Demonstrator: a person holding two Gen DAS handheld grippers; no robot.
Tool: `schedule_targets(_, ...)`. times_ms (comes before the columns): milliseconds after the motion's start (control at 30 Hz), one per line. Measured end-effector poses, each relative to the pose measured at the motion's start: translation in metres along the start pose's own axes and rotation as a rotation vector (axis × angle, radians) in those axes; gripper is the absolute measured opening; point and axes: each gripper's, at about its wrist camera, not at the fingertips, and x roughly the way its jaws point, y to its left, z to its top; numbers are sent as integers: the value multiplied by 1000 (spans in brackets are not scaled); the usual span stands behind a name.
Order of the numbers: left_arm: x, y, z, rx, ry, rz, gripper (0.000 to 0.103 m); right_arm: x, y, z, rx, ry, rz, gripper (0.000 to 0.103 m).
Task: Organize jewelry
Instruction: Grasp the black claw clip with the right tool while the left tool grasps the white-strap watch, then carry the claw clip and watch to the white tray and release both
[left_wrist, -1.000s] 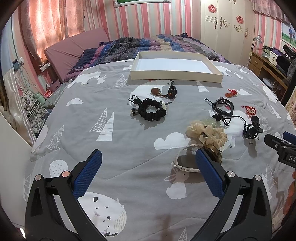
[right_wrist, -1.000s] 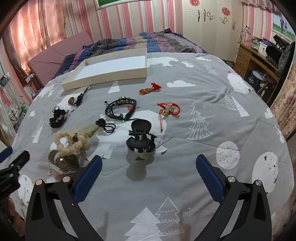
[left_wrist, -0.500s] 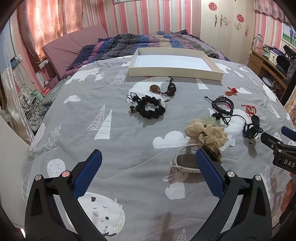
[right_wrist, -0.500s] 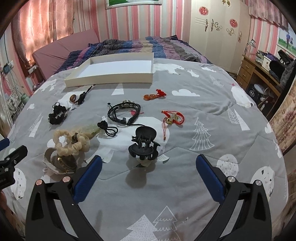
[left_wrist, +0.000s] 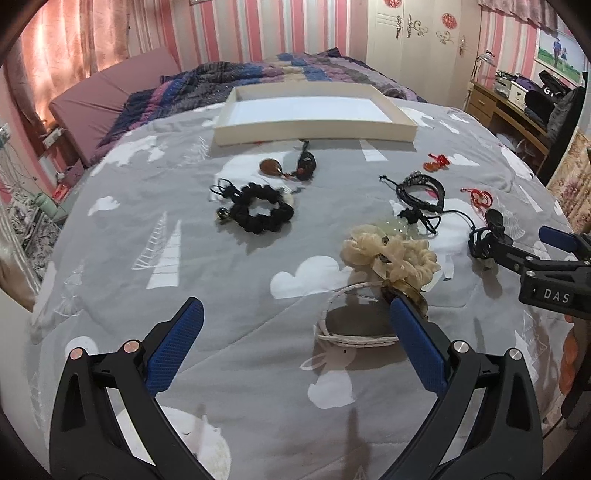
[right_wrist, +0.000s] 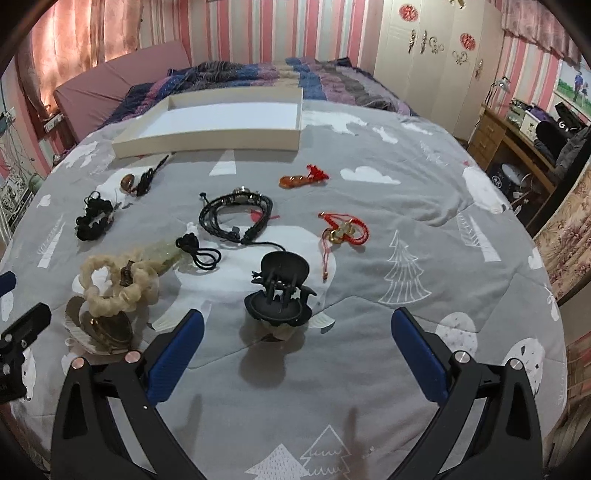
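With both grippers wide & empty, looks like opening pick: right gripper (right_wrist: 295, 339) just short of black claw clip (right_wrist: 279, 295) dead ahead, needs fwd reach, then carry to far white tray (right_wrist: 207, 142); left gripper (left_wrist: 295, 339) idle.

Two low views, shared bedspread (left_wrist: 229, 280)

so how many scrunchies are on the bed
2: a black scrunchie left of centre, below the white tray, and a cream scrunchie nearer, partly lying over a round compact. None seem hidden.
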Motion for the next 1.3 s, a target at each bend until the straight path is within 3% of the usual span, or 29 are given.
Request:
schedule_targets(167, 18, -1, 4, 3, 41, -36, 86, 7, 5, 4, -16, 7, -3, 101)
schedule_targets(400, 31, -4, 4, 13, 70, -63, 84, 22, 10, 10, -31, 31, -7, 99)
schedule_targets(633, 43, -7, 4, 27, 102, -84, 71, 37, 8, 16, -12, 73, 19, 69)
schedule_targets(667, 44, -7, 5, 28, 104, -83, 69, 39, 7, 16, -7, 80, 26, 62)
schedule_targets(767, 49, -7, 5, 29, 118, -95, 56, 43, 6, 16, 0, 92, 40, 54)
schedule_targets(933, 53, -8, 5, 29, 137, -120, 45, 44, 7, 17, -2, 98, 58, 52)
schedule_targets(1000, 54, -9, 5, 29, 142, -134, 29, 45, 8, 18, -8, 97, 57, 51)
schedule_targets(1100, 57, -12, 6, 33, 152, -151, 15, 45, 8, 18, -13, 94, 56, 51)
schedule_targets(1300, 54, -10, 8, 22, 147, -180, 9, 39, 5, 22, -17, 80, 46, 51)
